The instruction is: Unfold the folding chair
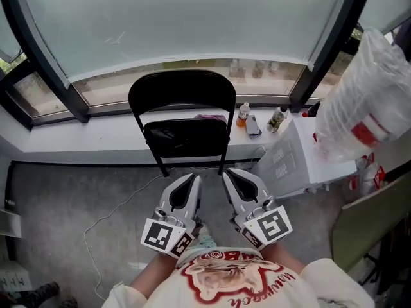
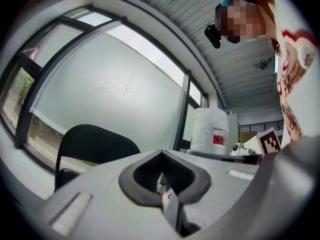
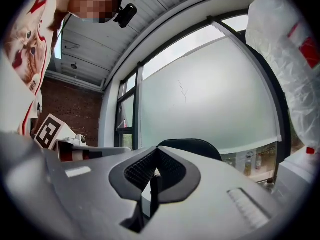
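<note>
Before the sill (image 1: 77, 136), the chair (image 1: 183, 98) stands upright on the floor (image 1: 70, 204), backrest (image 1: 183, 90) toward the glass (image 1: 192, 18), while the left gripper (image 1: 194, 178) and right gripper (image 1: 226, 172) hover side by side just short of its seat (image 1: 186, 138), each with jaws closed together and holding nothing.

Lighting: soft, even daylight through the frosted window (image 1: 186, 18) at upper frame; no hard shadows. Folding chair (image 1: 183, 95) backlit, near silhouette. Floor (image 1: 77, 197) dimmer, lower left. Gripper views: strong fisheye bending, dark vignetted corners, close foreground soft.
</note>
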`<state>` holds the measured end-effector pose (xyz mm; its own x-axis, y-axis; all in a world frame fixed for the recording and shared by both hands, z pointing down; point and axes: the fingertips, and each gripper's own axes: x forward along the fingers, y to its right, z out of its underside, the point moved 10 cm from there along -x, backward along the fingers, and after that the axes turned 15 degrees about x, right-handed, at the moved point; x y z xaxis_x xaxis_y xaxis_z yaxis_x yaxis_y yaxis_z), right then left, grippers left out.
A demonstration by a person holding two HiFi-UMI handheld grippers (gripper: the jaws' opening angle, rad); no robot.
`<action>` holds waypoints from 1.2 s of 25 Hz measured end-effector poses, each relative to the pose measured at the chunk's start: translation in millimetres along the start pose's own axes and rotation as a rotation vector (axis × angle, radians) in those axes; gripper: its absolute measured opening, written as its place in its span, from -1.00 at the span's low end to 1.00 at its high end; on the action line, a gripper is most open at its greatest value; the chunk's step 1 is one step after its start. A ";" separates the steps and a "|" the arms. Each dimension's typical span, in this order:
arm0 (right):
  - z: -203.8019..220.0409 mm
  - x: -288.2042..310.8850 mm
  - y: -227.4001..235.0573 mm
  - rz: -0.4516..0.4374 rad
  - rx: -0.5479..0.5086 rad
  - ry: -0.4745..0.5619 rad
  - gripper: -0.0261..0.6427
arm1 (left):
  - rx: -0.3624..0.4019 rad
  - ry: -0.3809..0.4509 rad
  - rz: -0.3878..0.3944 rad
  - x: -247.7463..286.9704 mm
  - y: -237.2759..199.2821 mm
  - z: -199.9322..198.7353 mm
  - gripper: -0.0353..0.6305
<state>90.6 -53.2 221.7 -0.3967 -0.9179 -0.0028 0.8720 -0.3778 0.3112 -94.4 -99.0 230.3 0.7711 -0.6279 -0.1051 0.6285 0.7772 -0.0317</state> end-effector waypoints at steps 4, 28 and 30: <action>0.0 16.1 14.3 0.032 0.006 0.007 -0.84 | 0.002 -0.014 0.006 15.8 -17.1 5.2 -0.88; -35.4 134.0 137.5 -0.018 0.030 0.004 -0.84 | -0.036 -0.046 -0.124 141.2 -97.0 29.6 -0.88; -41.6 149.0 154.9 -0.029 0.028 0.007 -0.84 | -0.033 -0.046 -0.133 158.8 -103.4 31.7 -0.88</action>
<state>178.5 -253.5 229.9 -0.4193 -0.9076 -0.0188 0.8519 -0.4006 0.3374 -33.8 -280.5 248.4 0.6857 -0.7260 -0.0519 0.7222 0.6875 -0.0752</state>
